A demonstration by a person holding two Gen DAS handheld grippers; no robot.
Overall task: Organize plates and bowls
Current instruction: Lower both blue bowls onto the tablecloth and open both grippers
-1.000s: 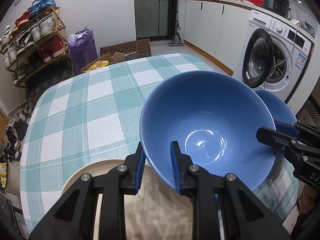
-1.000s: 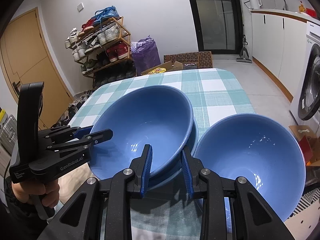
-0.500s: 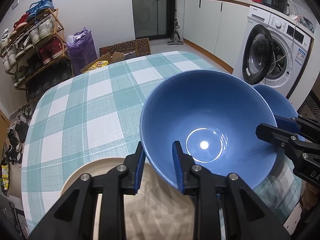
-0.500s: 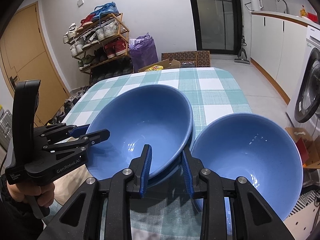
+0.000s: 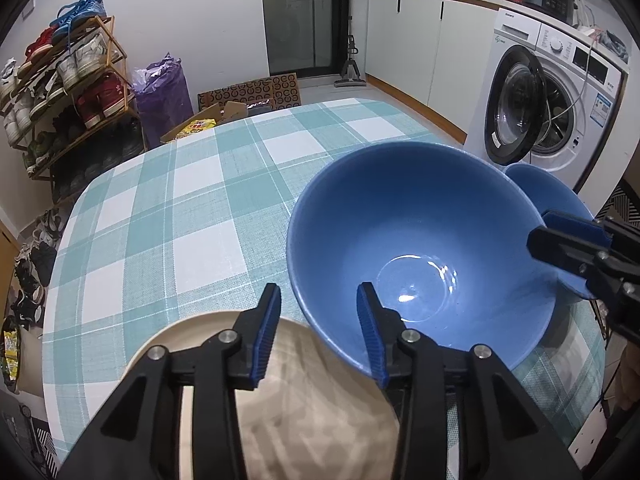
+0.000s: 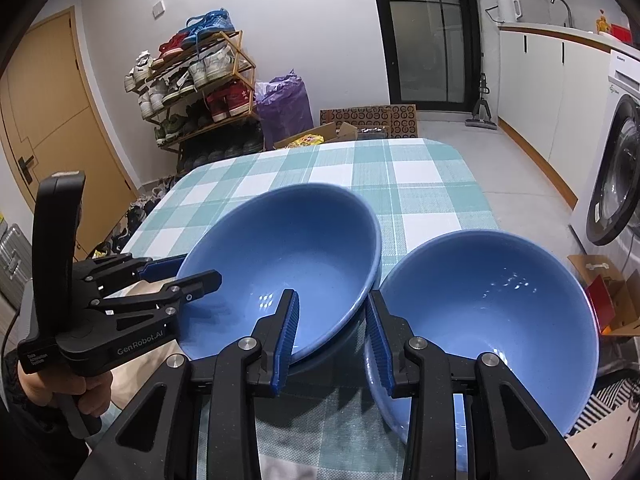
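Observation:
A large blue bowl [image 5: 420, 240] sits tilted on the teal checked table [image 5: 180, 220]; in the right wrist view this bowl [image 6: 280, 264] seems nested in another blue bowl whose rim shows beneath. My left gripper [image 5: 319, 332] straddles its near rim, jaws opening, and the pads no longer press on it. My right gripper [image 6: 332, 332] straddles the opposite rim, jaws opening slightly, with a small gap at the outer pad. A second blue bowl [image 6: 488, 320] stands just to the right. A beige plate [image 5: 312, 420] lies under my left gripper.
The table's right edge runs close beside the second bowl [image 5: 548, 192], with a washing machine [image 5: 552, 100] beyond it. A shoe rack [image 5: 68, 88], a purple bag and cardboard boxes stand past the far edge. A hand [image 6: 40, 384] holds the left gripper [image 6: 196, 272].
The left jaws have spread apart off the bowl's rim, and the bowl has settled a little lower. The right jaws have widened slightly. Neither hand has shifted.

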